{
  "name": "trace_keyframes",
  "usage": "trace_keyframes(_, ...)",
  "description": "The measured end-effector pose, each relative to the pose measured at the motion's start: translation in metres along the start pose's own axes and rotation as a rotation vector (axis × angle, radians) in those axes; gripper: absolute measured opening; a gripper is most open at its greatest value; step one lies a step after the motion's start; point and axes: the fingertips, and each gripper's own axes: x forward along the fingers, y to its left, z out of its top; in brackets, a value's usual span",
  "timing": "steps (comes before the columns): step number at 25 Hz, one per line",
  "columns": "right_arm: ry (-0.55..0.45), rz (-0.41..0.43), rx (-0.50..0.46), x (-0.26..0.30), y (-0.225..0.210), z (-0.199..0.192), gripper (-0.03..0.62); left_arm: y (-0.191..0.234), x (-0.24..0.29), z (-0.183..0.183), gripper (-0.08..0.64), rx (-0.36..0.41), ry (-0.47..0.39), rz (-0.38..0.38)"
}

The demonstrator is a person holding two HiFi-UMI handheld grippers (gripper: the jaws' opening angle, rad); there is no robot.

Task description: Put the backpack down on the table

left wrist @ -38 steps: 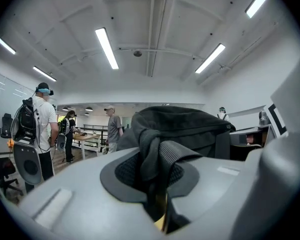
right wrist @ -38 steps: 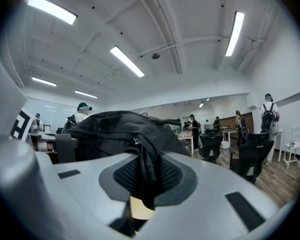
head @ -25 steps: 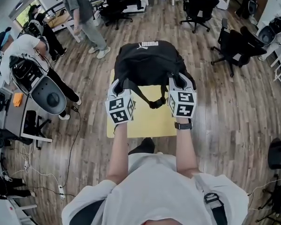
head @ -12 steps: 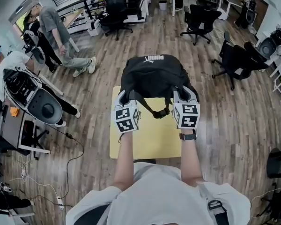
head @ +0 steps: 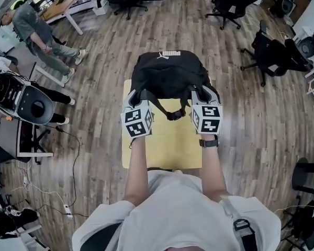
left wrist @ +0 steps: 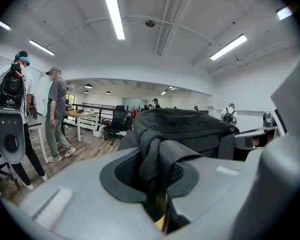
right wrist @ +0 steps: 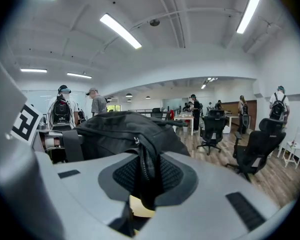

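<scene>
A black backpack (head: 169,73) with a white logo hangs over the far end of the small yellow table (head: 162,143). I cannot tell whether its bottom touches the tabletop. My left gripper (head: 138,99) is shut on the backpack's left strap (left wrist: 157,151), which bunches between the dark pads. On the other side, my right gripper (head: 201,95) is shut on a zippered fold (right wrist: 144,166) of the backpack. A loose strap with a buckle (head: 172,115) dangles between the two grippers. In both gripper views the bag's body (left wrist: 190,126) (right wrist: 120,131) fills the space just past the jaws.
The table stands on a wooden floor (head: 251,119). Black office chairs (head: 275,56) stand at the right and at the back. A person in grey (head: 36,33) walks at the far left, near a desk (head: 68,1). Grey equipment (head: 29,101) and floor cables (head: 73,156) lie to the left.
Both grippers have sunk and moved forward with the backpack, which now sits lower over the table's far end. The person in grey has walked further left.
</scene>
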Motion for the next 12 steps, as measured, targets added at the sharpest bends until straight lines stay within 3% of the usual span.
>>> trace_keyframes(12, 0.101, -0.024, 0.018, 0.059, -0.007, -0.032, 0.057, 0.022, 0.057, -0.035, 0.054, -0.046, 0.093, -0.011)
